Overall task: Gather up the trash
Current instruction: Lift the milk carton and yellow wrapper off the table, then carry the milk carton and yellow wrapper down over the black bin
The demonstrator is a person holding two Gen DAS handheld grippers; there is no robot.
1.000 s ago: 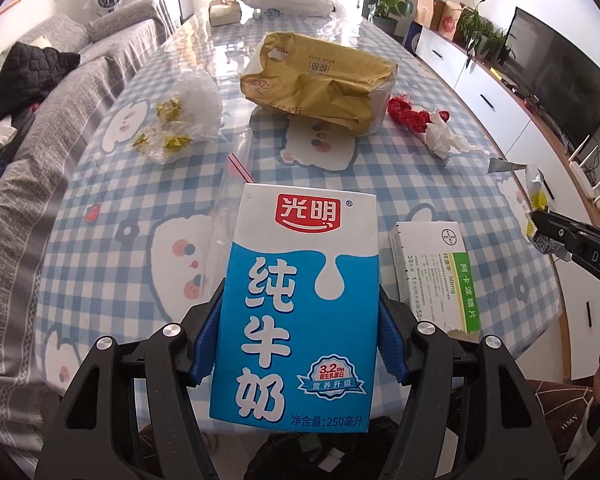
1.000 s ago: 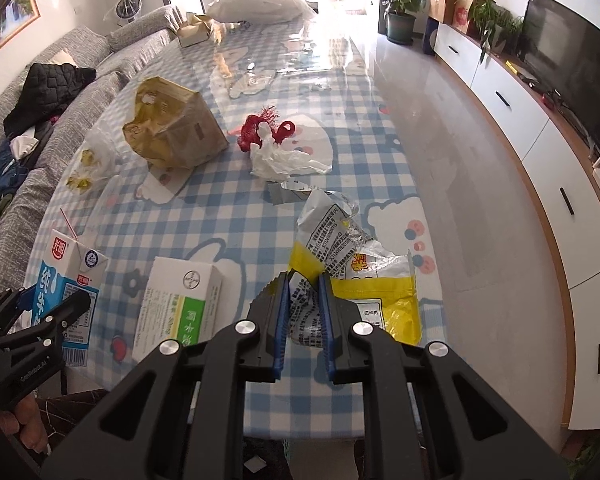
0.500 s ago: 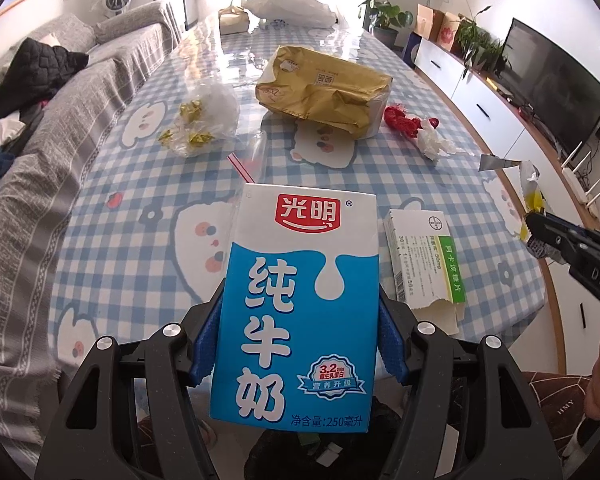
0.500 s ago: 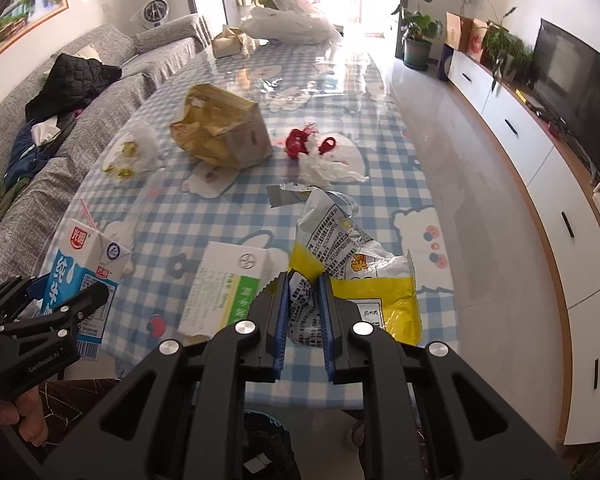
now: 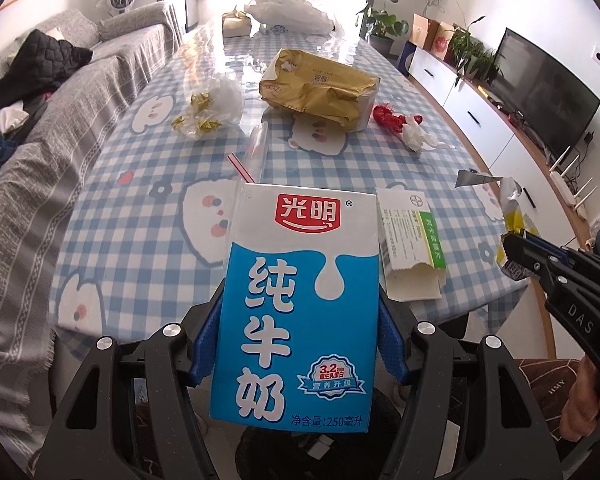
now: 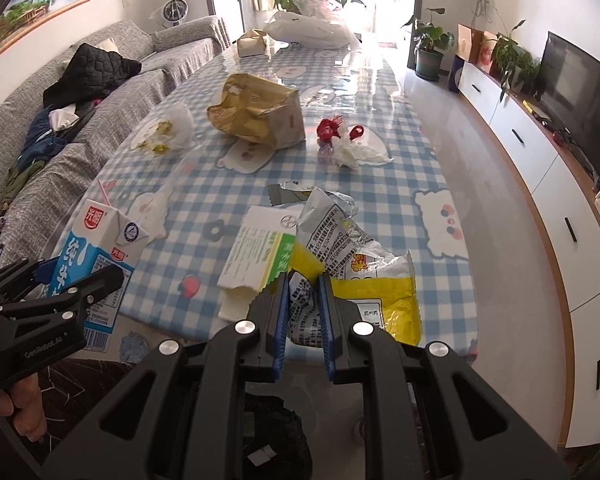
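Note:
My left gripper (image 5: 298,312) is shut on a blue-and-white milk carton (image 5: 300,296) with a red-striped straw, held upright off the table's near edge; it also shows in the right wrist view (image 6: 96,256). My right gripper (image 6: 303,284) is shut on a crumpled silver-and-yellow snack bag (image 6: 352,272), held just past the near edge; it shows at the right of the left wrist view (image 5: 512,240). A white-and-green medicine box (image 6: 260,252) lies on the checked table (image 6: 380,184). A dark bag (image 6: 276,432) sits below both grippers.
Further back lie a gold paper bag (image 6: 256,116), a red-and-white wrapper clump (image 6: 348,140), a clear bag with yellow bits (image 6: 168,132) and a foil scrap (image 6: 292,192). A grey sofa (image 6: 60,120) runs along the left; a white cabinet (image 6: 560,200) with a TV stands right.
Both grippers have drawn back toward me and risen with their loads, past the table's near edge. More of the table and room shows. Both grips are unchanged.

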